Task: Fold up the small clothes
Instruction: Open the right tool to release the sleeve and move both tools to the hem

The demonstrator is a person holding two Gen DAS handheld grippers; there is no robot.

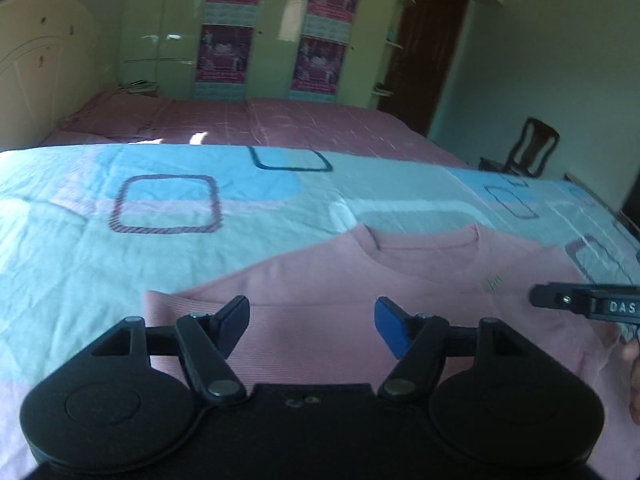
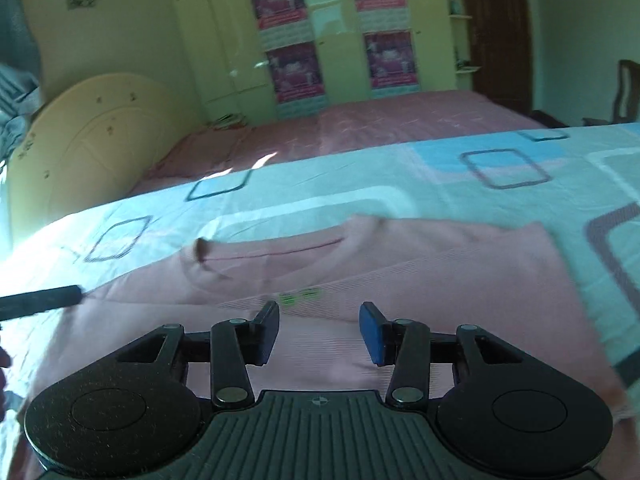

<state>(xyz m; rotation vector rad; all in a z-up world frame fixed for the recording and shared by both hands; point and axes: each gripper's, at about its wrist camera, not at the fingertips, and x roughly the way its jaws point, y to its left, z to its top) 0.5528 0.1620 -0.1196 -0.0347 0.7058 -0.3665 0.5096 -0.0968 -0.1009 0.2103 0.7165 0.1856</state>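
1. A bedspread (image 1: 168,200) patterned with blue and white blocks and outlined squares is spread across the foreground.
2. A pink cover (image 1: 280,124) is laid over the bed behind it.
3. A cream headboard (image 2: 100,136) is seen at the left.
4. A glossy green wardrobe (image 1: 168,28) is hung with pink posters (image 1: 224,54).
5. A dark wooden chair (image 1: 528,148) is placed near a brown door (image 1: 432,48).
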